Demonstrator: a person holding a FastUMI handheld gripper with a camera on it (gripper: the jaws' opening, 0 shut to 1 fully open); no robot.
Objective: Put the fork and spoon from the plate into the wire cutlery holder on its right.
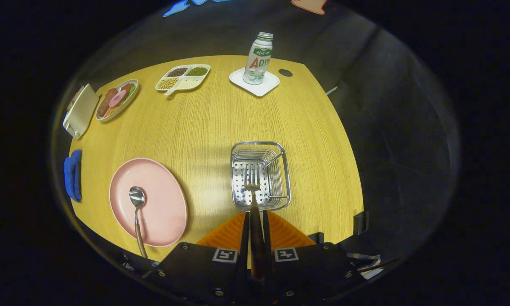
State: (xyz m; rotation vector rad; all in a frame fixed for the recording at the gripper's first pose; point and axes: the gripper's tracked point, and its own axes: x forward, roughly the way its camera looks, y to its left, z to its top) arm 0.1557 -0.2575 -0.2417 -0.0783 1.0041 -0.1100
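Your orange gripper [255,225] squeezes the shiny metal fork [252,187], prongs over the silver wire holder [280,170], ready to drop. The metal spoon [136,199] waits on the pink plate [161,212].

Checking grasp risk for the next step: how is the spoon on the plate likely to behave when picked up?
The spoon looks like polished metal, so probably stiff but slippery between the fingers. Its thin handle overhangs the plate rim, so it may pivot if pinched off-centre. The gripper now holds the fork.
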